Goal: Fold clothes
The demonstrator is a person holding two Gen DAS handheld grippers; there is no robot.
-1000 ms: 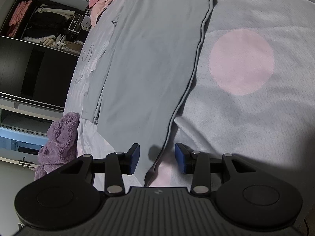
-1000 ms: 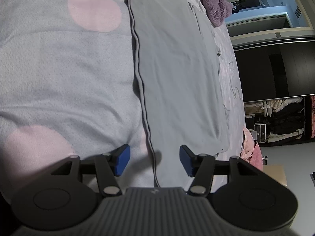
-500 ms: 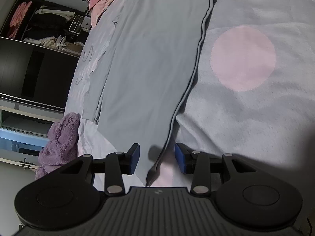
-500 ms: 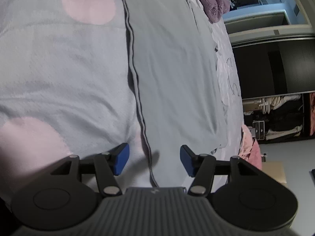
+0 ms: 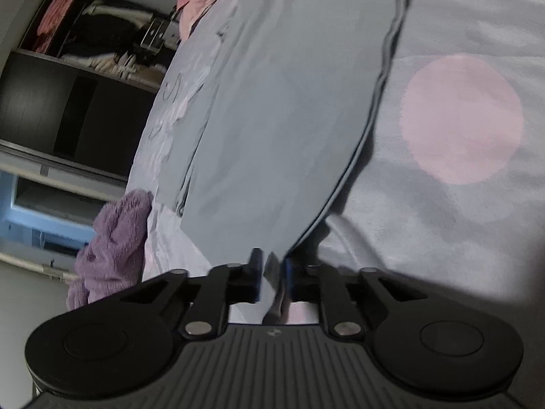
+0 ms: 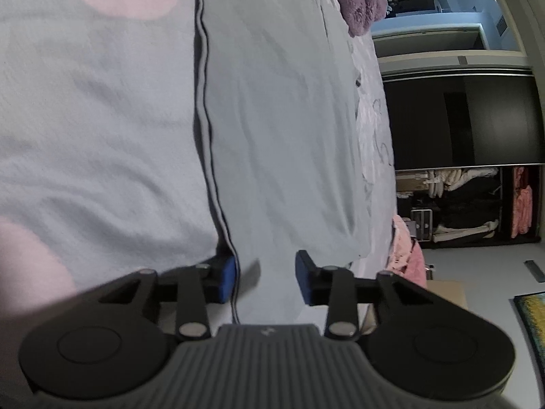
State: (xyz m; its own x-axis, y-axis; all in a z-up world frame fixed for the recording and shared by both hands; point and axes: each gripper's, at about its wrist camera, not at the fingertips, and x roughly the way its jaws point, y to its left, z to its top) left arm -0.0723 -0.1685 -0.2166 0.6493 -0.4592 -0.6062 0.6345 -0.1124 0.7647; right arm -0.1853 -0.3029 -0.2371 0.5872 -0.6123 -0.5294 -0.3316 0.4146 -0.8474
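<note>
- Left wrist view: our left gripper [image 5: 271,272] has narrowed since half a second ago. Its blue pads were then well apart; now only a slim gap is left, with the near corner of the grey garment [image 5: 282,112] pinched between them. The rest of that garment runs flat, straight ahead of the tongs, its dark piped edge [image 5: 371,112] just to the right of their line. Beyond that edge lies the dotted blanket [image 5: 463,119]; the purple fleece [image 5: 112,235] sits off to the left, near the bed's rim. The view is blurred, so we judge the hand is moving.
- Right wrist view: our right gripper [image 6: 265,279] stands wide open, much as it stood before, and grips nothing. It has come further in over the cloth: the piped edge [image 6: 204,109] now runs just inside its left pad, and the garment [image 6: 289,119] fills the gap between the pads.
- We take this to mean that one corner is caught and the other is about to be, readying a lift for a fold. How many folds the cloth already carries, we cannot tell.
</note>
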